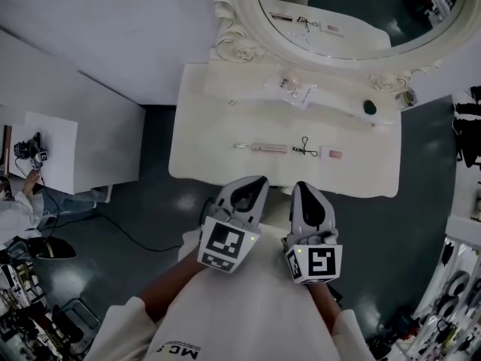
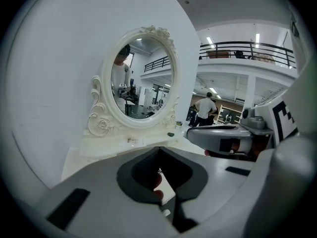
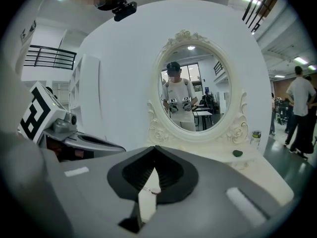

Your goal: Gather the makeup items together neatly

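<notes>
Right now you hold the left gripper [image 1: 258, 180] and the right gripper [image 1: 302, 186] side by side, just short of the front edge of the white dressing table [image 1: 203, 156]. Both are clenched tight on nothing. The makeup items lie apart in a row near that edge: a pink tube [image 1: 269, 148], an eyelash curler [image 1: 304, 148] and a small pink case [image 1: 332, 154].

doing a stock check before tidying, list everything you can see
table: 1, cream, centre
mirror: 1, cream oval frame, table's back
curler: 1, black, front row
stick: 1, pink, left of curler
compact: 1, pink, right of curler
packet: 1, clear, shelf
green thing: 1, dark, shelf right
jar: 1, small, shelf's right end
left gripper: grey, shut, empty
right gripper: grey, shut, empty
</notes>
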{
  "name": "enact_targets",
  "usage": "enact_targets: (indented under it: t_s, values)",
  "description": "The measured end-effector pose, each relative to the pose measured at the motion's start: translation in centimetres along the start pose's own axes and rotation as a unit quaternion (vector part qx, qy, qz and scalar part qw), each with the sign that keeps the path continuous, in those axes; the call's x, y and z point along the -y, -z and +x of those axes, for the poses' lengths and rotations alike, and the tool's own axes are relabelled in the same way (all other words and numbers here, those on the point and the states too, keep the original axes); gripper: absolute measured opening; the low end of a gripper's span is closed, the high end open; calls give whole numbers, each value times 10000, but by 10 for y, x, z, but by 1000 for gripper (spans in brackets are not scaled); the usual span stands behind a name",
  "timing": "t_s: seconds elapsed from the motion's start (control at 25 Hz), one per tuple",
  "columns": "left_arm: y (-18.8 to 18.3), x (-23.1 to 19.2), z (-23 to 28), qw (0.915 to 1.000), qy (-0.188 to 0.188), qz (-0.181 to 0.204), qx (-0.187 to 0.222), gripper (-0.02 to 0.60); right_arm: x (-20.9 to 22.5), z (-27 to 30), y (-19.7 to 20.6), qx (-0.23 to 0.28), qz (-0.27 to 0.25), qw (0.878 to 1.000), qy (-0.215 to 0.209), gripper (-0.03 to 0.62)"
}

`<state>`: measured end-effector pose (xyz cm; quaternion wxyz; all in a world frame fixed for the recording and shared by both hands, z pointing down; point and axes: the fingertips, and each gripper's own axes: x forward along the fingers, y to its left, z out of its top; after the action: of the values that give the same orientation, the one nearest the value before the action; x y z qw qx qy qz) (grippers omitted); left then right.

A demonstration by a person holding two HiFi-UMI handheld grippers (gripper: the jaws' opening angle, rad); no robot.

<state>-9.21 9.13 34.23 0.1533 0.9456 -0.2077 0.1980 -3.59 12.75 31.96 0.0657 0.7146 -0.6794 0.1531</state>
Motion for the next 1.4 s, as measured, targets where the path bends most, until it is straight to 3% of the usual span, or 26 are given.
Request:
enact_targets:
  t_s: [0.44, 1.4]
  values:
    - [8, -4, -5, 9997, 27, 244, -9, 5, -15, -2, 4, 32, -3, 10000, 65, 3]
    - [10, -7, -4, 9999, 75, 151, -11, 5, -11, -8, 8, -15, 196, 9993, 304, 3]
